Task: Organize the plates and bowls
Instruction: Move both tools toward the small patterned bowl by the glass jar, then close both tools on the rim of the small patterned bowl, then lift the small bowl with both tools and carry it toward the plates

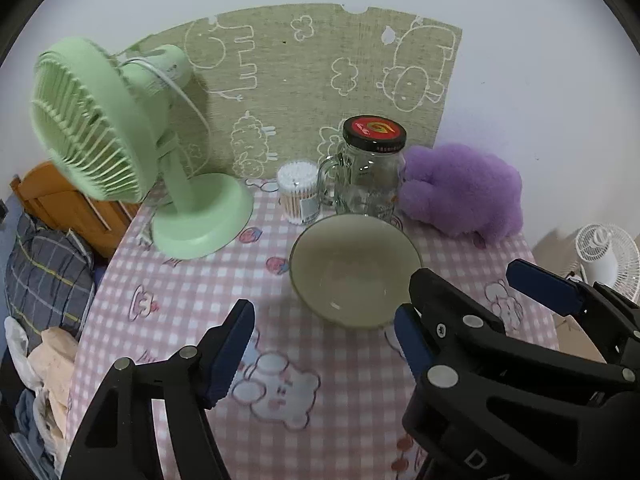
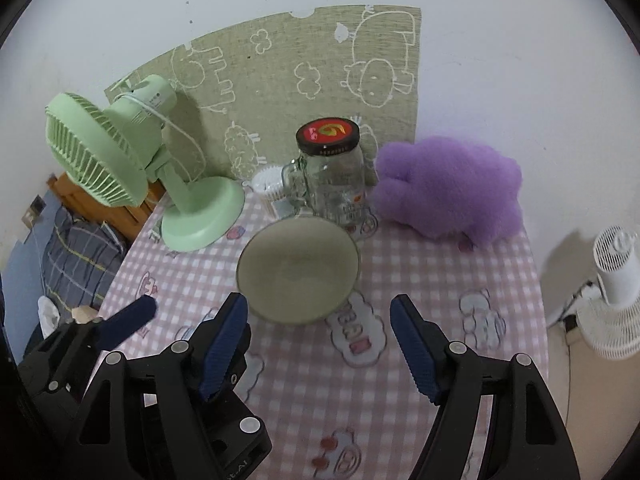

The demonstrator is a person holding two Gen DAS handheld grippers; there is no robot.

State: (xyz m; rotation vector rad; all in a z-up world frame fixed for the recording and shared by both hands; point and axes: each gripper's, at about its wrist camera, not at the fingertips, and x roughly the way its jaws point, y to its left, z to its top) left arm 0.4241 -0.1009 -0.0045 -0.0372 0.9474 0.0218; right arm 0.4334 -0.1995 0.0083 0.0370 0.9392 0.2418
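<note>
Both fingers of the left hand-held gripper (image 1: pixel 324 354) stand apart, empty, short of the bowl (image 1: pixel 354 270) mid-tabletop (image 1: pixel 192 292); the glass jar (image 1: pixel 370 172) just behind risks a knock. Right hand-held gripper (image 2: pixel 320 340), likewise apart and empty, could tip the bowl (image 2: pixel 298 270).

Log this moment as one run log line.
phase: approach | target: bowl, empty, on table | left gripper: open, short of bowl | right gripper: open, short of bowl

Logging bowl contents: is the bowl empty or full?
Empty: the bowl sits upright and its bare inside shows in both views.
</note>
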